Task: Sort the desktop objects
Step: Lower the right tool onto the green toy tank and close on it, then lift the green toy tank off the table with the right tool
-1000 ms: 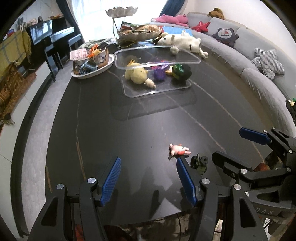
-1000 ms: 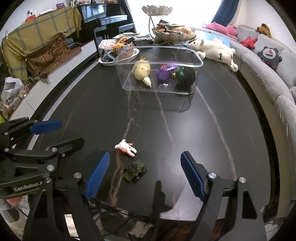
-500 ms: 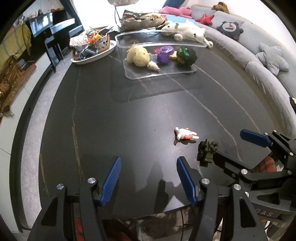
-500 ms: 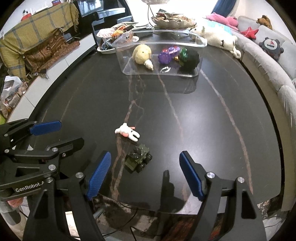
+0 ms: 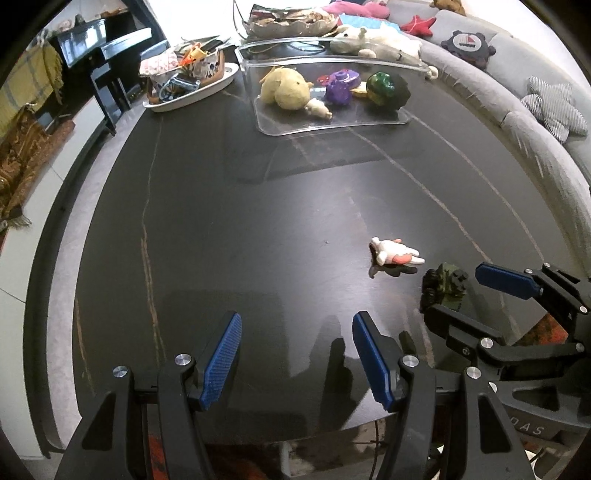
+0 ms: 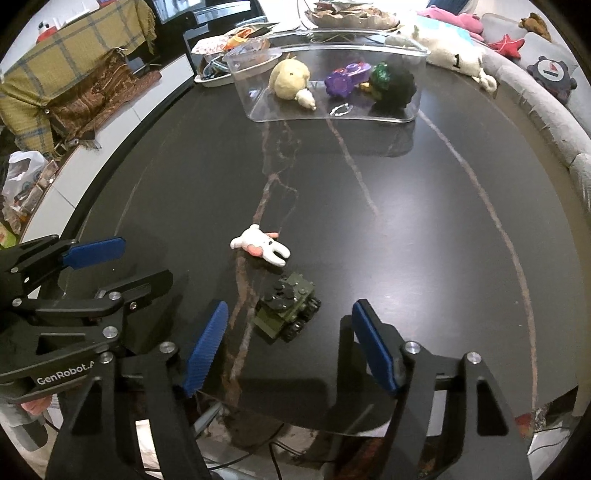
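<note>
A small green toy tank (image 6: 288,310) stands on the black table near its front edge, between the fingertips of my right gripper (image 6: 288,325). The jaws are closing and the pads stand clear of it on both sides. A white rabbit figure (image 6: 260,245) lies just beyond the tank. My left gripper (image 5: 295,332) hovers open over bare table to the left, with the rabbit figure (image 5: 395,253) and the tank (image 5: 445,284) off to its right. A clear box (image 6: 369,114) at the far side holds a yellow plush (image 6: 290,79), a purple toy (image 6: 345,79) and a dark green toy (image 6: 391,86).
A white plate (image 5: 192,92) piled with clutter sits far left of the clear box (image 5: 314,129). A white plush animal (image 5: 369,40) and a shell-shaped bowl (image 5: 291,26) lie behind it. A grey sofa (image 5: 535,129) curves along the table's right side.
Both grippers have sunk toward the table. The right jaws have narrowed, and the tank, which was ahead of their tips, now sits between them.
</note>
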Demonstrator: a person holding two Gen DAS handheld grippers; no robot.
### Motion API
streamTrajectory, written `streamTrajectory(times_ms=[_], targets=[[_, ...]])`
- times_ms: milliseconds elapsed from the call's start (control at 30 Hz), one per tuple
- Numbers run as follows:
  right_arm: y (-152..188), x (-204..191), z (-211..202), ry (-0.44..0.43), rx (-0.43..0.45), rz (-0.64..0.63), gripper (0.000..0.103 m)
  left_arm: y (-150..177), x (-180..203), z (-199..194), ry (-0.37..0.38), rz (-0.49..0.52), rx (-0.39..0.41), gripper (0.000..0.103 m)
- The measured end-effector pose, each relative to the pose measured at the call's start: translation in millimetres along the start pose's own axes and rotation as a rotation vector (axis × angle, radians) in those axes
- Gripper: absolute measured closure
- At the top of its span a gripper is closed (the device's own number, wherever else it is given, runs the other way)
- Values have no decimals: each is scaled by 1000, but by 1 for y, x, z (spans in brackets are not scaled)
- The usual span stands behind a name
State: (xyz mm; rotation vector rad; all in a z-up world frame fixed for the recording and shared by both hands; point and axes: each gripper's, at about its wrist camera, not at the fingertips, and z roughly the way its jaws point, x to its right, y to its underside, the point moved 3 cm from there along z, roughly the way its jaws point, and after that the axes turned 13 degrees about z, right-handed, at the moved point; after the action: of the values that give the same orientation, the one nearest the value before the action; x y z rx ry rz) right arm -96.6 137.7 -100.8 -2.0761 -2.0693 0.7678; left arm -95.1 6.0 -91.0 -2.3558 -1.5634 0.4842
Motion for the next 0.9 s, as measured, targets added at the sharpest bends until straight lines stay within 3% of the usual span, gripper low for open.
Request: streamTrajectory(times_ms=[467, 667, 900], targets=[[-4, 0, 13, -27, -17, 2, 44, -2, -3, 7, -24, -3, -12, 44], [-2, -10, 15, -43, -21, -34, 66, -2, -1, 11, -24, 6, -28, 44], [-3, -12, 8, -64, -2, -40, 77, -5, 1, 6, -1, 4, -7, 44]])
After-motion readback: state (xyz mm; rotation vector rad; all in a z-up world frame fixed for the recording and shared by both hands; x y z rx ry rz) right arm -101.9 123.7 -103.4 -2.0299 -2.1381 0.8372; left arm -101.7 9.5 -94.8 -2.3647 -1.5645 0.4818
